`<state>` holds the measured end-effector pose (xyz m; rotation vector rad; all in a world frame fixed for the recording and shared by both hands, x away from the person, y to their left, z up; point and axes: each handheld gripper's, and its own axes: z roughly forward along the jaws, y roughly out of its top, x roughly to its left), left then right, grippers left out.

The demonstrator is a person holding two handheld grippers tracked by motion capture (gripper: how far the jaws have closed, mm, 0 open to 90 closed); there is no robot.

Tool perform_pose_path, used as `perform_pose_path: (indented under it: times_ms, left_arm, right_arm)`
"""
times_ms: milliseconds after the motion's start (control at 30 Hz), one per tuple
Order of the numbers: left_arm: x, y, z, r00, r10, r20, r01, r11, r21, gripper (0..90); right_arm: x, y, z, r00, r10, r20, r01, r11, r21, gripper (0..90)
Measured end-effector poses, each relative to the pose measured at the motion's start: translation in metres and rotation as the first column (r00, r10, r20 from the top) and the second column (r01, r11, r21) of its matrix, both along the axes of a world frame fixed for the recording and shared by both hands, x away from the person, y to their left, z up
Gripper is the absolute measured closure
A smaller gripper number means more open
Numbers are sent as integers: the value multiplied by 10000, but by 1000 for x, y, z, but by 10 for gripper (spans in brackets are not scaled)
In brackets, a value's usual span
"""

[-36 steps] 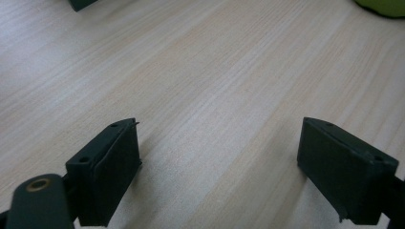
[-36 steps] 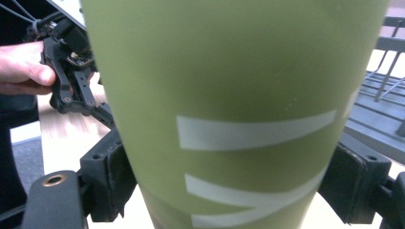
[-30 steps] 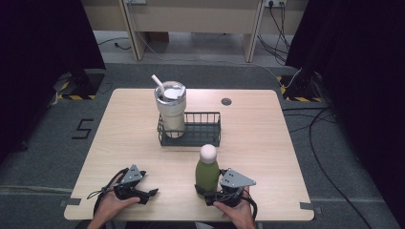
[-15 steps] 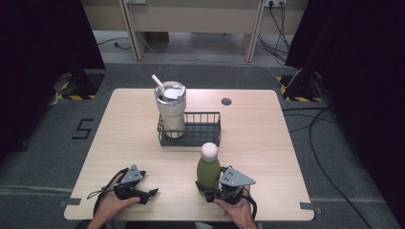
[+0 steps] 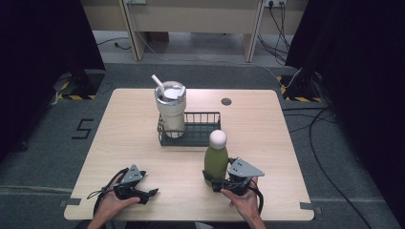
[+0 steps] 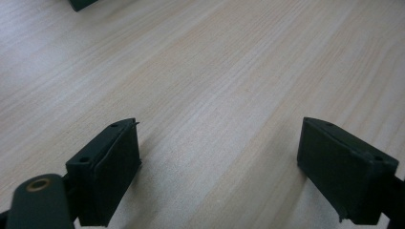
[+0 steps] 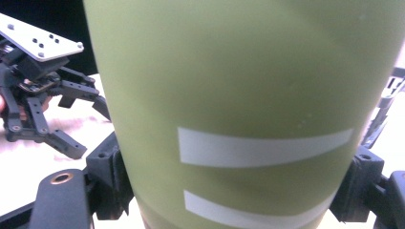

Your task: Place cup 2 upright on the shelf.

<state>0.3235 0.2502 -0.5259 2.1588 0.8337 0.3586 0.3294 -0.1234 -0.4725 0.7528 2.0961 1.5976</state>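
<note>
A green bottle (image 5: 216, 163) with a pale round cap stands upright near the table's front, right of centre. My right gripper (image 5: 216, 184) is shut on its lower body, a jaw pressed to each side; in the right gripper view the bottle (image 7: 248, 90) shows two white stripes between the jaws of the right gripper (image 7: 239, 191). My left gripper (image 5: 147, 194) lies low at the front left of the wooden table (image 5: 286, 143), held by a hand. In its own view the left gripper (image 6: 219, 167) stands open over bare wood with nothing between its jaws.
A black wire basket (image 5: 203, 115) sits mid-table behind the bottle, with a cream tumbler (image 5: 171, 109) with lid and straw standing in its left end. A small dark round hole (image 5: 226, 101) marks the far side. Cables lie on the floor around the table.
The right gripper and the green bottle in it have shifted a little right and toward the basket, slightly raised. The left gripper has stayed put.
</note>
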Motion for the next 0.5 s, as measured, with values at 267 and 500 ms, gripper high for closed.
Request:
perform_pose_path:
  times_ms: [267, 500]
  left_arm:
    - [0, 0, 0, 10000, -3, 1, 3, 10000, 2, 137]
    - [0, 0, 0, 10000, -2, 4, 2, 10000, 4, 137]
  right_arm:
    - [8, -2, 11, 9998, -164, 96, 165, 9999, -29, 207]
    - [24, 2, 24, 9995, -216, 248, 215, 9998, 30, 207]
